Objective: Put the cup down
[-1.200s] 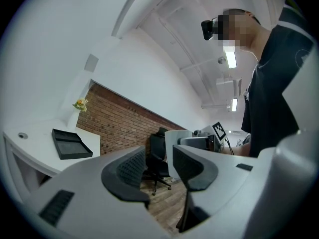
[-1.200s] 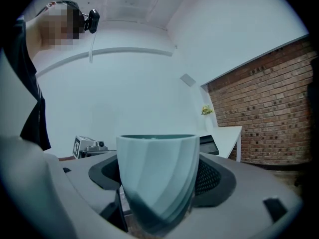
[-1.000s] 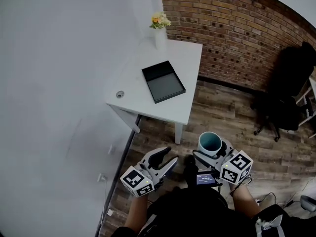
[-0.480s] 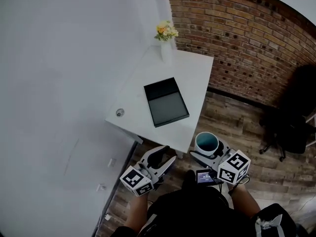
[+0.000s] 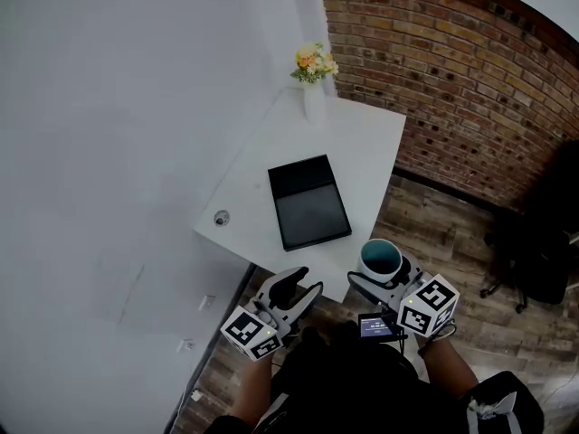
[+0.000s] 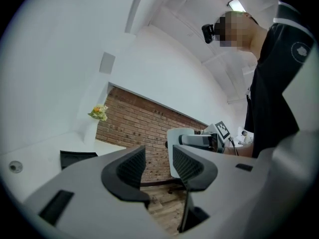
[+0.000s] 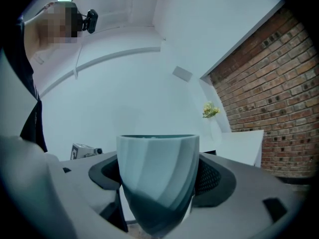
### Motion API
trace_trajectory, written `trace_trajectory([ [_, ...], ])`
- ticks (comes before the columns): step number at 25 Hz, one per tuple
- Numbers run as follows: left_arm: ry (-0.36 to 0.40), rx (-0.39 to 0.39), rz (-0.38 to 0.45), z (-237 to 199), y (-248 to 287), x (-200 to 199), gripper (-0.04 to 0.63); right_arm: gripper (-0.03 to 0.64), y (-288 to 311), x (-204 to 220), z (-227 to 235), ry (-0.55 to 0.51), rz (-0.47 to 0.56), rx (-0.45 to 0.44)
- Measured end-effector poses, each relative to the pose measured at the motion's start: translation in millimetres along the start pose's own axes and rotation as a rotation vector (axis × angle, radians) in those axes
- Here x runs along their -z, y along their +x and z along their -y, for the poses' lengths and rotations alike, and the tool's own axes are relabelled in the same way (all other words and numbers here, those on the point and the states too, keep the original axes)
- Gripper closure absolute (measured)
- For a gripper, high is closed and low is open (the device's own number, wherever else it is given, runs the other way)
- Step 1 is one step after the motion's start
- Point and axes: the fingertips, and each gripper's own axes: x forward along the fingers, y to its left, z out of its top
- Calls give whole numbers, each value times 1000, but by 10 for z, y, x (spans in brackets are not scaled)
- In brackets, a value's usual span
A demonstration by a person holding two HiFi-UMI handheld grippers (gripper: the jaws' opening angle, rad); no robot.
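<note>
A pale teal cup stands upright between the jaws of my right gripper, which is shut on its sides. In the right gripper view the cup fills the gap between both pads. It hangs at the near edge of a white table, just off its front corner. My left gripper hovers to the left of the cup, also at the table's near edge. Its jaws stand a little apart with nothing between them, as the left gripper view shows.
A black tray lies in the middle of the table. A white vase with flowers stands at the far corner and a small round fitting sits near the left edge. A brick wall is behind, and wooden floor to the right.
The table has drawn closer and lower in the head view. Both grippers, with the cup, now sit at its near edge instead of over the floor.
</note>
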Motion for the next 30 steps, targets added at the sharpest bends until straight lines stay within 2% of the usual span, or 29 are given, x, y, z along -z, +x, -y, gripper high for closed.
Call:
trace_trajectory([
  [5, 8, 18, -16, -133, 8, 16, 419, 227, 78, -47, 81, 14, 37, 54],
  [14, 8, 61, -6, -241, -56, -118, 419, 227, 227, -135, -75, -8, 48, 67],
  [30, 0, 86, -14, -275, -67, -123, 419, 227, 260, -159, -106, 3, 41, 74],
])
